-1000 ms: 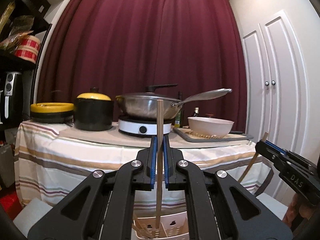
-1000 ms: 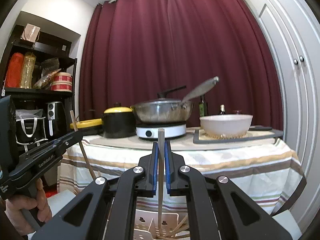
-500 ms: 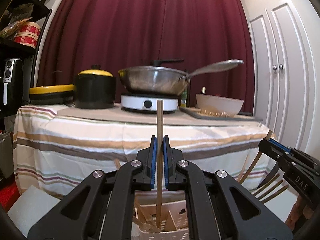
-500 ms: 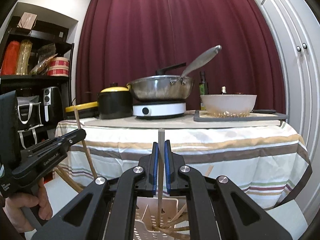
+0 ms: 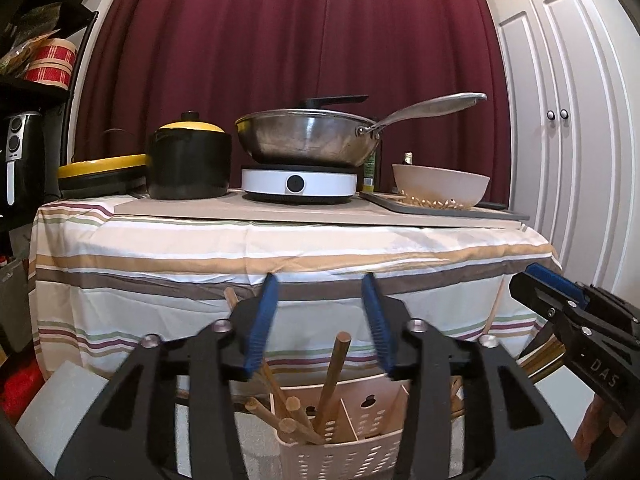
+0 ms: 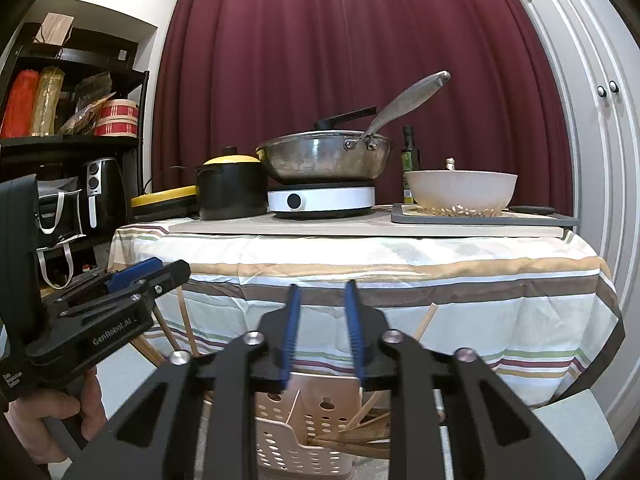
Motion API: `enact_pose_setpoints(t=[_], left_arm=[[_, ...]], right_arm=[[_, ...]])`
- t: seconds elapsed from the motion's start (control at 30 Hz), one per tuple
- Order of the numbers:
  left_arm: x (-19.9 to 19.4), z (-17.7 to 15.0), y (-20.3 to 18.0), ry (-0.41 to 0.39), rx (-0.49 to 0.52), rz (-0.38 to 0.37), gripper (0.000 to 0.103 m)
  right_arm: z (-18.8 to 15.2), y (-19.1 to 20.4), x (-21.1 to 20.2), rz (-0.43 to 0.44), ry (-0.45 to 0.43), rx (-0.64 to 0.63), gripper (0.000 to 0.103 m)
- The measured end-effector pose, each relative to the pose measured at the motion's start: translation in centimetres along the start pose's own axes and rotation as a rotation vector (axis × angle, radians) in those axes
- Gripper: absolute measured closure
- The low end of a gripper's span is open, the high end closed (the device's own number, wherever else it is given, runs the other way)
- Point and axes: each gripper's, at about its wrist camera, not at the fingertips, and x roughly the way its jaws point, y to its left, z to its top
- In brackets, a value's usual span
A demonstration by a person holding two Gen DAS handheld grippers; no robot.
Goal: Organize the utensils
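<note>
A beige perforated utensil holder (image 5: 340, 448) stands low in front of the table, also in the right wrist view (image 6: 316, 420). Several wooden chopsticks (image 5: 332, 376) stand in its compartments. My left gripper (image 5: 320, 280) is open and empty above the holder. My right gripper (image 6: 322, 286) is open and empty above the holder too; a thin chopstick (image 6: 294, 404) rests inside below it. More chopsticks (image 6: 360, 428) lean out of the holder's right side. Each gripper shows at the edge of the other's view.
A table with a striped cloth (image 5: 280, 264) stands just behind the holder. It carries a steel wok (image 5: 312, 140) on an induction hob, a black pot with yellow lid (image 5: 188, 164) and a white colander (image 5: 440, 184). Shelves with an air fryer (image 6: 98, 192) stand left, white doors (image 5: 560, 120) right.
Both grippers have lowered toward the holder and opened. The chopstick each one held has dropped into the holder.
</note>
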Motion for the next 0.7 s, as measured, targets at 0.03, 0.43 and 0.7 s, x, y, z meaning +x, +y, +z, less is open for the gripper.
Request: enact_pose_setpoints(t=[0.03,0.43,0.7], left_arm=[[0.0,0.0,0.0,0.000,-0.001,0.001,0.049],[-1.8,0.9,0.1,-0.033,-0.013,0.024,0.011],[-4.1,1.8,0.4,-0.052,-0.004,0.095,0.004]], right_arm=[[0.0,0.0,0.0,0.000,0.000,0.000,0.063],[0.7,0.7,-1.4,0.007,-0.048,-0.008,0.024],[1.4,1.1,-2.9,-0.016,-0.065,-0.004,0.018]])
